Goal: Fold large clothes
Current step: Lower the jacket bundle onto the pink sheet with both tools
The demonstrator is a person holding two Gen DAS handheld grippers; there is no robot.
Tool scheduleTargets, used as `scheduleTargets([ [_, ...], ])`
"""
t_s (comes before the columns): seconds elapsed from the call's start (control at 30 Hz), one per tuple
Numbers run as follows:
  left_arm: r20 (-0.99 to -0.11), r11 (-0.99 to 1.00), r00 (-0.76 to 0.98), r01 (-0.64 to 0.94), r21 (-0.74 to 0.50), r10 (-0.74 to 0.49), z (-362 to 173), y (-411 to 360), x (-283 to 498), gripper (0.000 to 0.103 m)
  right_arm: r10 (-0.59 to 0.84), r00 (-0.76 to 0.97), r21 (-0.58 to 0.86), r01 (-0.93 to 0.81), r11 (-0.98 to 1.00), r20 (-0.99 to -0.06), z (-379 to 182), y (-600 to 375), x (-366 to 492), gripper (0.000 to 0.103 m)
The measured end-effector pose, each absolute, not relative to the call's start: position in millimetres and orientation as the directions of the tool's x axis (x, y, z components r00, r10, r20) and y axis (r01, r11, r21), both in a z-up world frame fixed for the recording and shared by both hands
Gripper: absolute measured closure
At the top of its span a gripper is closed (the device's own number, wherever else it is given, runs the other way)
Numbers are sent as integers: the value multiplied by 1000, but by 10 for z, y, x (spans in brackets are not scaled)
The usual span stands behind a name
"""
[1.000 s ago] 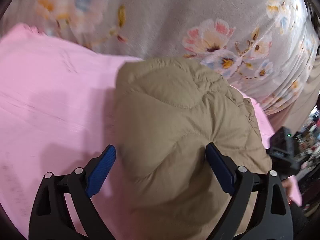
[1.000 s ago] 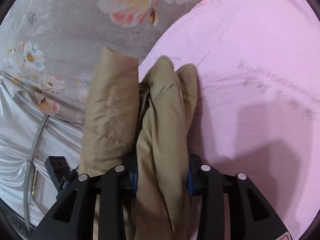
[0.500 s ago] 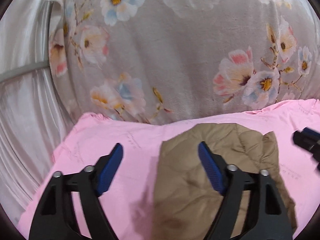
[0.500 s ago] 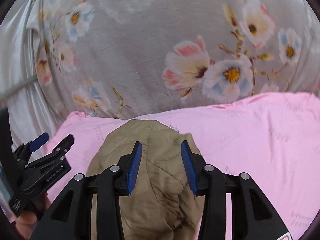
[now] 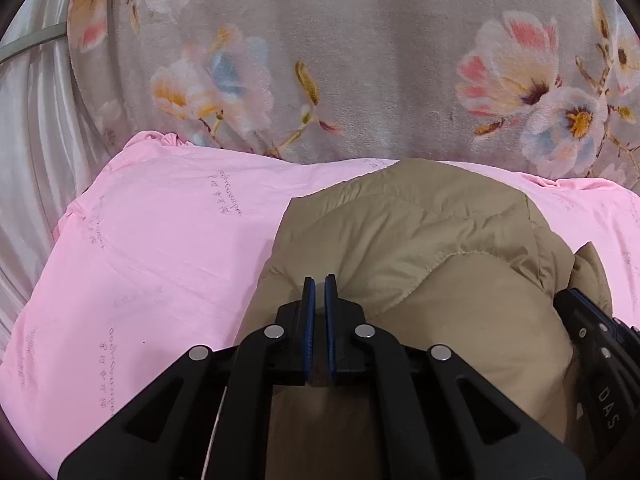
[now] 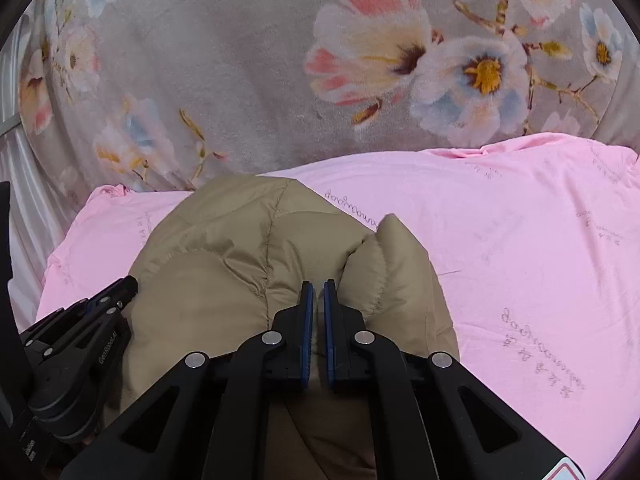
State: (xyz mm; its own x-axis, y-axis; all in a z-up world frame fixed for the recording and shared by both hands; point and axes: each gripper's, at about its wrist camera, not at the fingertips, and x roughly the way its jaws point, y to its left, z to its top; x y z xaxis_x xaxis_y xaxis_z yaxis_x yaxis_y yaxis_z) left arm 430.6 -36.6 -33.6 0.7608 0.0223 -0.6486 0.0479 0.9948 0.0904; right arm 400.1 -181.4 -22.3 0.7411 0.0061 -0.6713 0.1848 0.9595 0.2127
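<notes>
A tan quilted jacket [image 5: 420, 240] lies folded into a puffy bundle on a pink sheet [image 5: 160, 240]. My left gripper [image 5: 319, 280] hovers over the bundle's left side. Its jaws are closing, the blue pads almost touching, and no cloth is pinched between them. In the right wrist view the same jacket [image 6: 240, 248] sits under my right gripper [image 6: 316, 284]. That gripper's jaws are closing too, with the pads nearly together over the jacket's top fold and nothing gripped. Each gripper shows at the edge of the other's view: the right gripper [image 5: 592, 328] and the left gripper [image 6: 100, 308].
A grey floral blanket [image 5: 360, 60] rises behind the pink sheet [image 6: 520, 240]. A pale silky curtain [image 5: 32, 120] hangs at the far left. Bare pink sheet stretches left and right of the jacket.
Both grippers let go of the jacket, pulled back and tilted up, so the blanket now fills the upper view. Both pairs of jaws went from spread around the bundle to closed.
</notes>
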Motion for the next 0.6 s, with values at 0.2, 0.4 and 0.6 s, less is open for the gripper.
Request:
scheduleTargets([
  [0.2,-629,994,776,33,104,40,-494,-440,4364,103,-26,737,160,180,971,-676,-355,-1766,4085,100],
  [0.4,-624,994,780,27,108,47,-574,-475,4429,103,-13,721,173,184,968,-693,-442,-1801,4155,101],
  [0.6,-625,992,779,33,119,49,-621,-517,4489,103,-5,703,186,194,963,-711,-497,-1828,4220,101],
])
